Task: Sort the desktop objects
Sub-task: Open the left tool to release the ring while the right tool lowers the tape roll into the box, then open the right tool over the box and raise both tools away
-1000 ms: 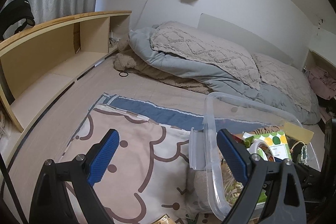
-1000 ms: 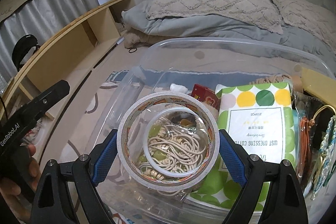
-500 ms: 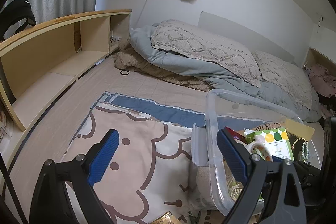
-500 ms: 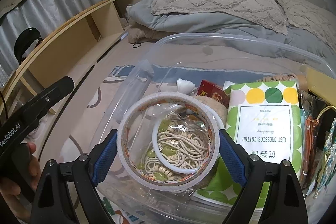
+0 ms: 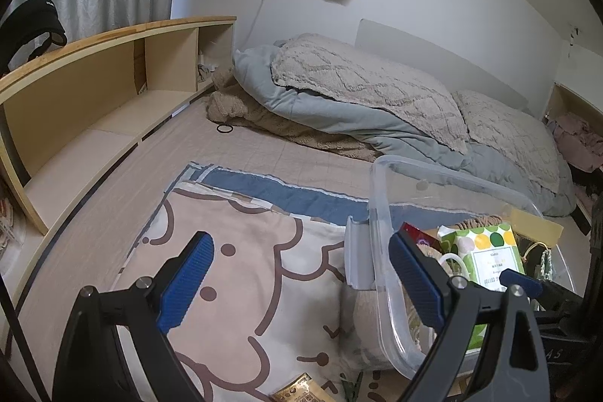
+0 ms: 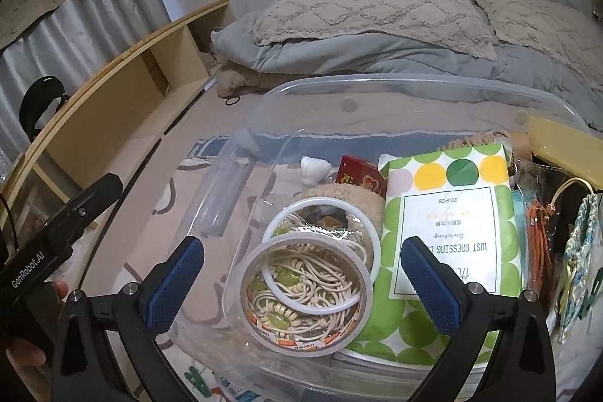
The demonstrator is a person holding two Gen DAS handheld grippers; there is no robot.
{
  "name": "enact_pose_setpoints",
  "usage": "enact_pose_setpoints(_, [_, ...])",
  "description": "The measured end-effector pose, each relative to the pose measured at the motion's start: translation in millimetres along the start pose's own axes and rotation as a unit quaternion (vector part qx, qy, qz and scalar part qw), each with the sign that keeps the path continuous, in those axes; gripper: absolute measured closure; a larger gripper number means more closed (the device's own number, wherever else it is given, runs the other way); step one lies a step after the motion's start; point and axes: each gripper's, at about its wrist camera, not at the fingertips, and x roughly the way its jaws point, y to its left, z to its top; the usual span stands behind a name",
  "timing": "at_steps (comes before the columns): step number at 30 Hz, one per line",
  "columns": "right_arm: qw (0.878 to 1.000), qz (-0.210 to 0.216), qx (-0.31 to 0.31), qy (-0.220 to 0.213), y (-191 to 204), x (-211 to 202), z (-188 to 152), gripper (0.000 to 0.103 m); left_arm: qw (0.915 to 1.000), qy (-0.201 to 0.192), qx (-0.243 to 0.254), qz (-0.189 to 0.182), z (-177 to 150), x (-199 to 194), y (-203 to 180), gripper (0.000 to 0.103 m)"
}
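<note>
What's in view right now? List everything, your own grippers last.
Clear plastic bin: one, transparent, on the bed, holding the small items.
Tape roll: one, clear with a printed edge, lying in the bin between the right gripper's fingers, not touched.
White ring: one, in the bin just behind the tape roll.
Cotton pad pack: one, green and yellow dots, in the bin right of the tape.
Red box: one, at the back of the bin.
Cartoon blanket: one, beige and blue, under the bin.
Pillows: two, beige, on the grey duvet.
Wooden shelf: one, along the bed's left.
Hair tie: one, black, on the sheet.
Left gripper: open, empty.
Right gripper: jaws opening, tape released.
</note>
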Motion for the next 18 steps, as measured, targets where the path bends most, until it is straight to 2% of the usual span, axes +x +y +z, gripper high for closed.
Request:
enact_pose_setpoints(5, [1.000,0.006,-0.002,-0.004,2.0,-10.7,-2.1,0.000,0.9999,0.002,0.013,-0.001,-0.3,-8.3,-5.8,0.008])
enact_pose_setpoints(18, [1.000,-0.012,-0.010,-0.023,-3.2,-63.1,-7.8,0.000,0.9988,0.001,0.048,-0.003,1.2,-49.4,-29.4,0.008])
